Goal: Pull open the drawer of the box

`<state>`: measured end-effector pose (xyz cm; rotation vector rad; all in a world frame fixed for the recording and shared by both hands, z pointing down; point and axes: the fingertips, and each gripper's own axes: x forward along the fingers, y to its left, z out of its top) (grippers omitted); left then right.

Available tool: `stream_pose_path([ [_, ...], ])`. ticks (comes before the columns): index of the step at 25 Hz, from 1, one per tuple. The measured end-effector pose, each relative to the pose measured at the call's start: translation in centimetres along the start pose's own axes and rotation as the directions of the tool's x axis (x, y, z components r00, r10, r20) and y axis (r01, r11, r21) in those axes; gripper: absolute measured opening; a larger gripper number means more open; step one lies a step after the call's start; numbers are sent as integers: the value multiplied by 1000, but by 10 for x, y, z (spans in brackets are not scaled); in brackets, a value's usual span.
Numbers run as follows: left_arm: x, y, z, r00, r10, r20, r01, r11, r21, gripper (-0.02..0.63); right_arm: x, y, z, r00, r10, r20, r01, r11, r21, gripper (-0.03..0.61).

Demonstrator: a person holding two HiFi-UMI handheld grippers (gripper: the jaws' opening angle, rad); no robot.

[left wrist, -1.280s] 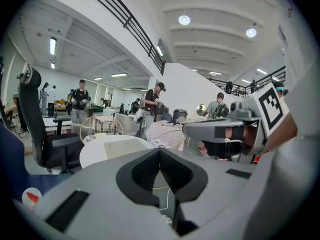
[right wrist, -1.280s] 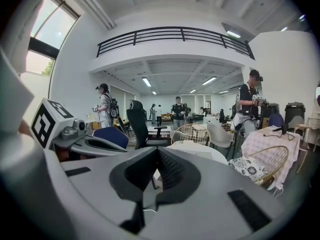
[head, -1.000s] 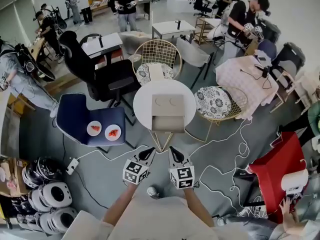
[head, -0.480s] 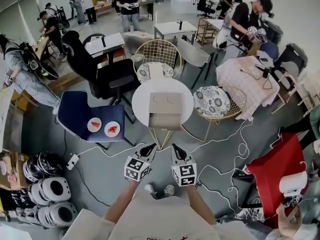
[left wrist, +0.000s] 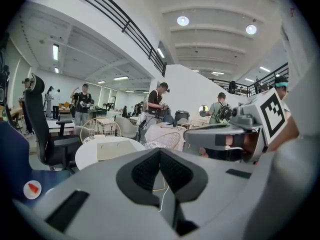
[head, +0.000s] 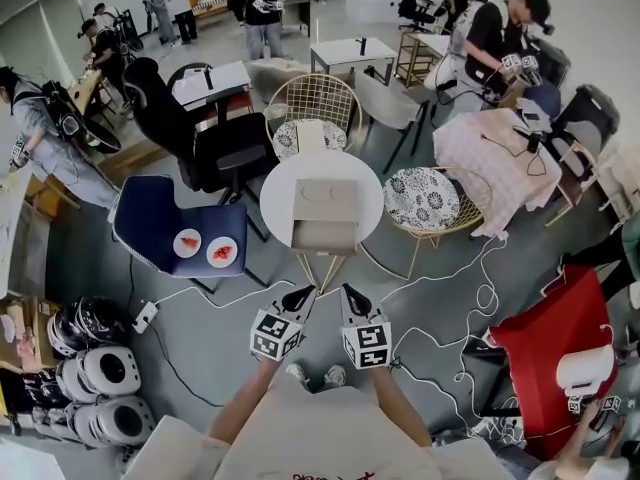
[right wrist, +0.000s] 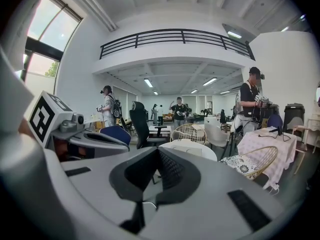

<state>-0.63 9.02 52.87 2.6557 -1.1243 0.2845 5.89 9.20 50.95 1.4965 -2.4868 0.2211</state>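
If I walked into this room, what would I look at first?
Probably the round white table in the middle of the head view, with a beige box sitting on it. Just below it, the left tongs and right tongs point toward the table, both closed and holding nothing. To the left, a blue chair has two plates with red food on its seat.

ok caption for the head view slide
Left gripper and right gripper, both shut, hover short of the box on the round table.

Left claw (head: 298, 297) and right claw (head: 353, 299) point toward box (head: 325, 215) on round table (head: 275, 200).
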Motion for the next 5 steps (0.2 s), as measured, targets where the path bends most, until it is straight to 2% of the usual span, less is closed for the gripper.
stream_pose_path([
  [5,6,-2,2,1000,7,3,-7,1000,9,11,-1,-5,-2,1000,11,5,-11,1000,-7,15],
])
